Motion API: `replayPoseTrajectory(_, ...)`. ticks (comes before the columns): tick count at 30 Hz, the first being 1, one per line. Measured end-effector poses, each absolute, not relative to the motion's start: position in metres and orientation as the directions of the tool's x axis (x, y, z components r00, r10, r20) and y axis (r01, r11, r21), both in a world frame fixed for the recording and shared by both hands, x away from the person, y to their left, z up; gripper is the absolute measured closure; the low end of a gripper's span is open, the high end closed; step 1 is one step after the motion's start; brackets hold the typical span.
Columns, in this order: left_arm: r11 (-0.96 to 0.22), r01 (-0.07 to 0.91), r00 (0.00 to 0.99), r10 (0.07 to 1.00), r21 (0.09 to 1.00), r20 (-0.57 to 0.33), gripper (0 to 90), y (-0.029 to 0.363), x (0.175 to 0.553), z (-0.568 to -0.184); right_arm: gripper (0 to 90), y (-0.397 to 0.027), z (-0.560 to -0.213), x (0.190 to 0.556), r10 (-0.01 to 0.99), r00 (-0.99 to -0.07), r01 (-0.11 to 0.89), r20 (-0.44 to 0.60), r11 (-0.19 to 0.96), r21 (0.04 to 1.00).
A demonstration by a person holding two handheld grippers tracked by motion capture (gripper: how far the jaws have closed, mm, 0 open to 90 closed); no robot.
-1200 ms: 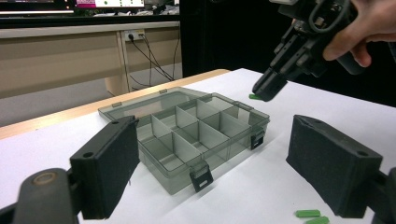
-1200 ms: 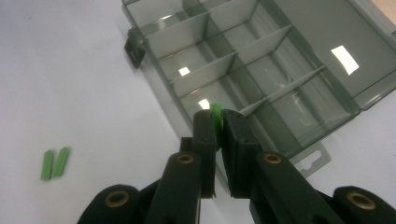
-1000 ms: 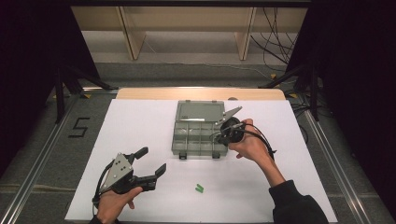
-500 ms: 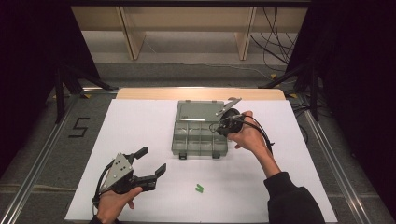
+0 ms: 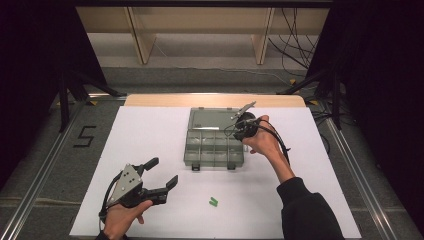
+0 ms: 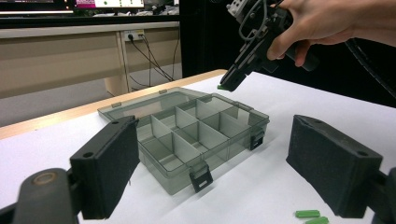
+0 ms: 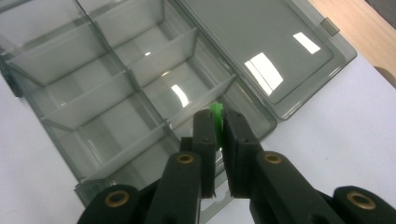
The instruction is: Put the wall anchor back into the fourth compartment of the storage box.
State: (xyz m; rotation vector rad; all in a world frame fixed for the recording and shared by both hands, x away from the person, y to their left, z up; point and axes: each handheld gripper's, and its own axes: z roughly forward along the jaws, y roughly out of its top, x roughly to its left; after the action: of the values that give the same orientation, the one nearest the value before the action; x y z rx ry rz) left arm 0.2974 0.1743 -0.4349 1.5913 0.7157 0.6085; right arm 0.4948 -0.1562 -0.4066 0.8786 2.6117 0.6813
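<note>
A grey see-through organiser box (image 5: pixel 189 150) lies open mid-table, its lid (image 5: pixel 212 119) flat behind it and its compartments empty as far as they show. My right gripper (image 5: pixel 236 130) hangs over the box's far right corner, shut on a small green piece (image 7: pixel 215 109) that pokes out between its tips (image 7: pixel 218 117). From the left gripper view that piece (image 6: pixel 223 87) hovers just above the box's back compartments (image 6: pixel 205 109). My left gripper (image 5: pixel 162 171) rests open near the front left, with nothing between its pads (image 6: pixel 109 163). Two more green pieces (image 5: pixel 213 201) lie on the white tabletop in front of the box.
The white table sheet (image 5: pixel 150 130) ends at a wooden strip (image 5: pixel 150 100) at the back. Metal rails (image 5: pixel 45 170) run along both sides. Black cable (image 5: pixel 280 145) trails from the right gripper along the forearm. The box's two front latches (image 6: pixel 201 177) hang open.
My right hand has carried the green piece away from me along the box's right side, toward its far compartments. The left gripper has stayed put.
</note>
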Motion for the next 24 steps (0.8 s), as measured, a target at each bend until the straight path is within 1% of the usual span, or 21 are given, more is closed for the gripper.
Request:
replayPoseTrajectory(1,-0.083,0.108,0.671,0.741,0.991,-0.011,16.1,0.174,0.297,-0.435,84.2,-0.155,-0.407,0.495,0.639,-0.760,0.500,-0.120,0.693,0.520)
replayPoseTrajectory(10,-0.081,0.108,0.672,0.741,0.991,-0.012,16.1,0.174,0.298,-0.435,83.6,-0.151,-0.418,0.505,0.644,-0.755,0.513,-0.122,0.697,0.501)
replayPoseTrajectory(12,-0.071,0.099,0.678,0.735,0.993,-0.015,16.1,0.174,0.298,-0.435,77.6,-0.151,-0.420,0.507,0.653,-0.749,0.523,-0.113,0.687,0.505)
replayPoseTrajectory(14,-0.069,0.099,0.679,0.734,0.993,-0.016,16.1,0.174,0.298,-0.435,66.5,-0.150,-0.421,0.507,0.676,-0.731,0.538,-0.091,0.653,0.533)
replayPoseTrajectory(15,-0.071,0.098,0.679,0.734,0.993,-0.015,16.1,0.174,0.299,-0.435,63.1,-0.150,-0.420,0.506,0.697,-0.712,0.555,-0.087,0.634,0.538)
replayPoseTrajectory(18,-0.079,0.103,0.674,0.738,0.992,-0.012,16.1,0.174,0.298,-0.435,50.9,-0.151,-0.415,0.504,0.693,-0.712,0.517,-0.117,0.629,0.581)
replayPoseTrajectory(20,-0.082,0.108,0.673,0.740,0.991,-0.012,16.1,0.174,0.297,-0.435,45.3,-0.152,-0.411,0.501,0.701,-0.703,0.516,-0.124,0.622,0.590)
replayPoseTrajectory(24,-0.085,0.117,0.668,0.744,0.989,-0.015,16.1,0.174,0.297,-0.435,37.5,-0.153,-0.406,0.491,0.711,-0.692,0.502,-0.123,0.597,0.625)
